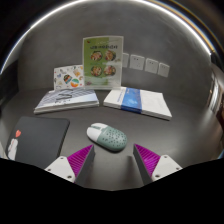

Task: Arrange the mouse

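Observation:
A white mouse with a teal speckled top lies on the grey table, just ahead of my fingers and a little left of the gap's middle. A dark mouse mat lies on the table to the mouse's left. My gripper is open, with nothing between its purple pads. The fingers stand apart just short of the mouse and do not touch it.
A stack of books lies beyond the mat, and a white and blue box lies beyond the mouse to the right. A green leaflet and a patterned card stand against the wall with wall sockets.

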The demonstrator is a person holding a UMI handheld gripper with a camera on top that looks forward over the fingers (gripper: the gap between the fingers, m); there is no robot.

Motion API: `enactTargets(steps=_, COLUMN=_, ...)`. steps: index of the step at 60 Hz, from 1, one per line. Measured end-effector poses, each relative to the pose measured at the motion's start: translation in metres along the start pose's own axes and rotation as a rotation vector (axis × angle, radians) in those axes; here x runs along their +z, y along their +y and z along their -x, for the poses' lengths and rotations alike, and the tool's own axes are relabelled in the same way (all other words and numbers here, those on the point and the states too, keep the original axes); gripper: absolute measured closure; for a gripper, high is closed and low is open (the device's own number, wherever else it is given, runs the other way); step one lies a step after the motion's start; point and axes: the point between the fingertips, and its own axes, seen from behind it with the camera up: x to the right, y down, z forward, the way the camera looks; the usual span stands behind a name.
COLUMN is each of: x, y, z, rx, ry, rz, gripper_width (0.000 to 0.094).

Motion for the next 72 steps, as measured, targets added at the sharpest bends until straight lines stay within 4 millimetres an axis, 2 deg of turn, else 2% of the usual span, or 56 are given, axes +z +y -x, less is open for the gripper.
enactTargets(steps=11, x=0.039, y=-0.023, z=-0.006, rx=0.029, ry=-0.152, rz=0.038, gripper_width=0.0108)
enactTargets(steps=20, x=0.069, y=-0.041, z=-0.008, rx=0.019, ry=-0.171, rz=0.029, gripper_width=0.0144)
enactTargets(steps=21, x=0.071, y=-0.043, z=-0.008, rx=0.015, ry=-0.173, rz=0.028, gripper_width=0.0112)
enactTargets(steps=23, x=0.074, y=-0.045, z=-0.006, rx=0.013, ry=-0.18, rz=0.024, gripper_width=0.0176)
enactTargets(steps=27, x=0.078, y=-0.049, z=-0.009, rx=0.033, ry=-0.163, rz=0.006, gripper_width=0.0388)
enactTargets(steps=34, x=0.077, y=-0.048, z=-0.01, rx=0.032, ry=-0.142, rz=0.018, gripper_width=0.0467)
enactTargets(steps=36, x=0.076, y=-0.048, z=-0.011, rx=0.039, ry=-0.143, rz=0.019, gripper_width=0.049)
enactTargets(steps=37, x=0.076, y=-0.048, z=-0.01, rx=0.045, ry=-0.144, rz=0.016, gripper_width=0.0469)
enactTargets(steps=38, x=0.075, y=-0.047, z=-0.011, rx=0.054, ry=-0.145, rz=0.02, gripper_width=0.0515)
enactTargets(steps=42, x=0.061, y=-0.055, z=-0.023, rx=0.115, ry=-0.107, rz=0.001, gripper_width=0.0528)
enactTargets(steps=46, x=0.027, y=-0.081, z=-0.04, rx=0.12, ry=-0.023, rz=-0.079, gripper_width=0.0528)
enactTargets(steps=49, x=-0.009, y=-0.106, z=-0.038, rx=0.15, ry=0.026, rz=-0.153, gripper_width=0.0529)
enactTargets(steps=52, x=-0.049, y=-0.134, z=-0.019, rx=0.179, ry=0.042, rz=-0.226, gripper_width=0.0529)
enactTargets(steps=55, x=-0.087, y=-0.16, z=0.013, rx=0.178, ry=0.044, rz=-0.299, gripper_width=0.053)
enactTargets(steps=58, x=-0.117, y=-0.179, z=0.053, rx=0.166, ry=0.043, rz=-0.357, gripper_width=0.0532)
enactTargets(steps=61, x=-0.136, y=-0.184, z=0.1, rx=0.146, ry=0.035, rz=-0.382, gripper_width=0.0533)
enactTargets(steps=65, x=-0.139, y=-0.169, z=0.165, rx=0.147, ry=0.0, rz=-0.366, gripper_width=0.0535)
enactTargets(steps=69, x=-0.121, y=-0.133, z=0.22, rx=0.149, ry=-0.041, rz=-0.281, gripper_width=0.0535)
enactTargets(steps=72, x=-0.105, y=-0.102, z=0.249, rx=0.127, ry=-0.046, rz=-0.213, gripper_width=0.0533)
